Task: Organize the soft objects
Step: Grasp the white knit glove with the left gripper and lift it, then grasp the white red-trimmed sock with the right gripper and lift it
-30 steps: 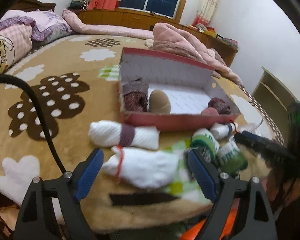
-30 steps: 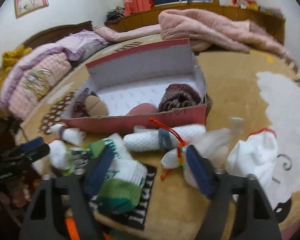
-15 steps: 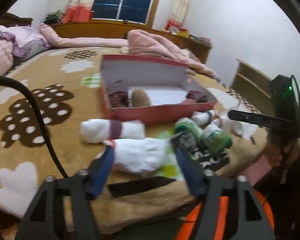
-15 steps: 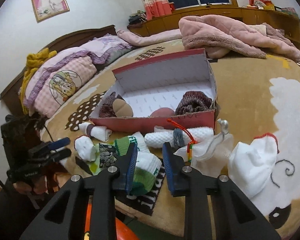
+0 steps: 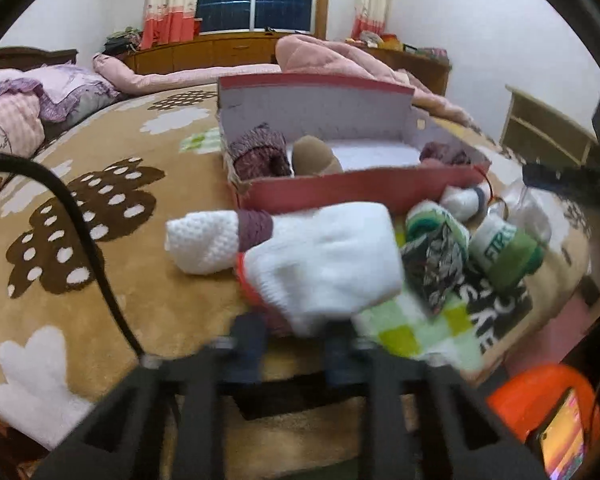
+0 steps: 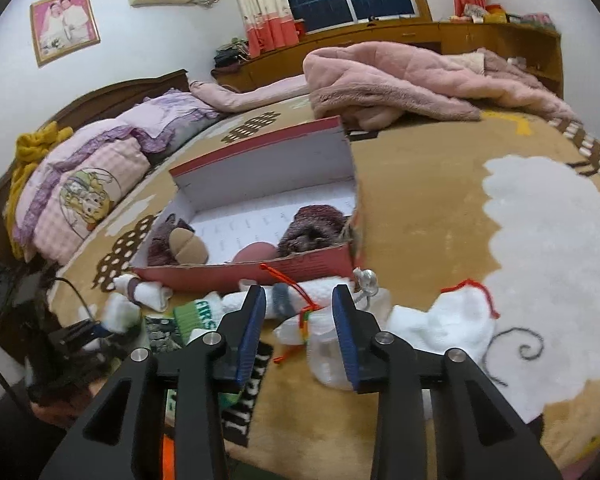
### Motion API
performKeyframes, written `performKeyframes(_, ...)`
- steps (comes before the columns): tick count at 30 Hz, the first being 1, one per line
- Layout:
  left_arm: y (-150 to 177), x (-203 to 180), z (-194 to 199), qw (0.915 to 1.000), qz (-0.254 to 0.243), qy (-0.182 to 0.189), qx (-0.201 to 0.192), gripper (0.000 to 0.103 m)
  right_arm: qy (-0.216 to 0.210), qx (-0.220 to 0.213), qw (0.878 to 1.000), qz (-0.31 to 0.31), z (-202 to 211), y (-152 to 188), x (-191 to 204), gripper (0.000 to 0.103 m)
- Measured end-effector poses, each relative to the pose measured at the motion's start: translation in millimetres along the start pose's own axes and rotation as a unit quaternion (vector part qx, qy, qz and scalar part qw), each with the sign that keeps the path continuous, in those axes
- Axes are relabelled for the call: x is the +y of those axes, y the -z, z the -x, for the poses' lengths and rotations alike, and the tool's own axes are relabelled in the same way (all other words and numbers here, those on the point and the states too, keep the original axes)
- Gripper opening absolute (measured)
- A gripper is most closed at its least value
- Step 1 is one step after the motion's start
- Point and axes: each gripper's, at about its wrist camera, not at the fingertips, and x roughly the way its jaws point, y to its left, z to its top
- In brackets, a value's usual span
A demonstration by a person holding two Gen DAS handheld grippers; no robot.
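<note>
The left gripper (image 5: pixel 296 344) is closing its jaws on a white sock bundle with a red band (image 5: pixel 324 260), and the blue pads already pinch its near end, so the bundle stands up a little in front of the camera; this part is blurred. Behind it, on the brown bed blanket (image 5: pixel 100 300), lies a white knitted roll with a purple band (image 5: pixel 216 240), just beside the held bundle. To the right are two green and white socks (image 5: pixel 500 252), and they rest on a black and white cloth (image 5: pixel 496 312). The red cardboard box (image 5: pixel 364 188) is behind all these things, with a dark red knitted roll (image 5: pixel 260 154) and a beige sock ball (image 5: pixel 314 156) at its left end. The right gripper (image 6: pixel 300 320) hangs over the edge of the bed with its jaws a little apart and opening; nothing is pressed between the pads. Beyond its fingers lies a white roll tied with a red cord (image 6: pixel 320 292), and more to the right a loose white sock (image 6: pixel 448 324) lies on the blanket, apart from the box.
</note>
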Motion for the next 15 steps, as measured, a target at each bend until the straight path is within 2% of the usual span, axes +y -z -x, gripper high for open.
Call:
performKeyframes(3,-1,6,5,0.9999,0.013,0.008,-0.008,0.016,0.020,-0.020,0.999,0.016,8,0,2,0.036)
performKeyframes(10,-1,-6,14,0.9987,-0.009,0.044,-0.026,0.015,0.024,-0.068,0.997,0.018,25,-4,3,0.041)
performKeyframes(12,-3,-9,20,0.9984,-0.006,0.049,-0.028,0.014,0.013,-0.081,0.996,0.022,27,-3,8,0.041)
performKeyframes(15,-10,-9,34,0.9966,0.011,0.073,-0.036,0.014,0.001,-0.071,0.996,0.052,19,-3,21,0.041)
